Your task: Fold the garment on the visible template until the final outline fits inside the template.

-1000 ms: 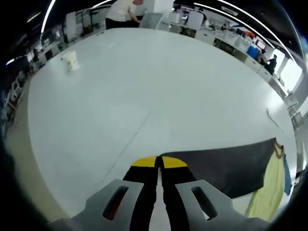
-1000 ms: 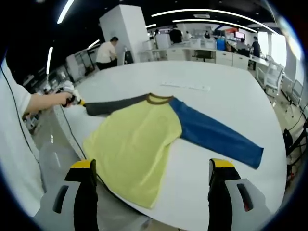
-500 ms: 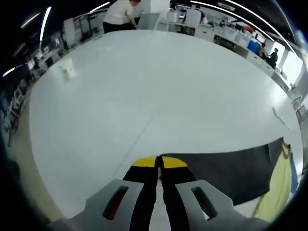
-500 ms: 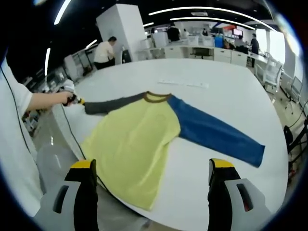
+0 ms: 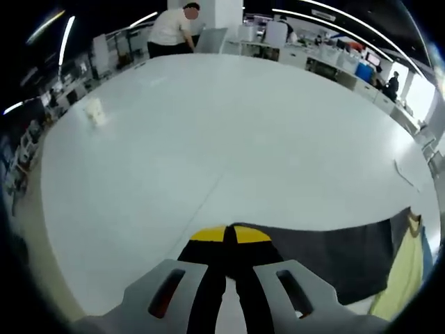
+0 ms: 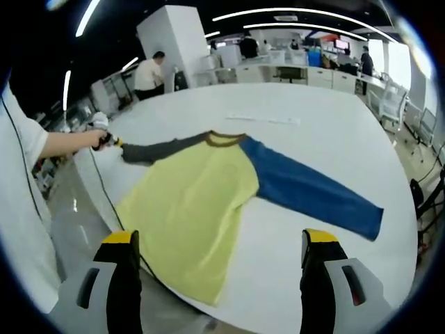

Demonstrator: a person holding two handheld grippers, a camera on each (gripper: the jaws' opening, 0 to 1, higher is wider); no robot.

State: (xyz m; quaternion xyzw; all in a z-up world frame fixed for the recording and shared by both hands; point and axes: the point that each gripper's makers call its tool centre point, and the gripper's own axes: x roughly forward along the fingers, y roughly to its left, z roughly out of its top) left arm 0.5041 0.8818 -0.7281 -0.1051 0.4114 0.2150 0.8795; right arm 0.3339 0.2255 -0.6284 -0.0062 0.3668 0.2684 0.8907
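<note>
Along the bottom of the left gripper view, the left gripper (image 5: pixel 230 236) has its yellow-tipped jaws pressed together on the end of the dark grey sleeve (image 5: pixel 327 247); that sleeve runs away to the right across the white table (image 5: pixel 229 139), toward a strip of the shirt's yellow body (image 5: pixel 403 278) and a sliver of blue at the far right edge; a faint straight line crosses the table ahead of the jaws; a small white object (image 5: pixel 92 111) stands well apart on the far left of the table; a person in a white top (image 5: pixel 174 28) stands beyond the far edge, among desks and chairs.

Low in the right gripper view, the right gripper (image 6: pixel 221 243) hangs with its jaws spread wide and nothing between them, just off the near edge of the table (image 6: pixel 327 139); the shirt (image 6: pixel 195 202) lies flat on the table, its yellow body reaching the near edge, a brown collar (image 6: pixel 224 138) at the top, the blue sleeve (image 6: pixel 306 191) stretched out to the right, the grey sleeve (image 6: pixel 156 148) stretched to the left; a hand (image 6: pixel 94 138) at the left holds the other gripper at the grey sleeve's end; a thin white strip (image 6: pixel 263 120) lies on the table beyond the collar; a white sleeve (image 6: pixel 17 202) shows at the left border.
</note>
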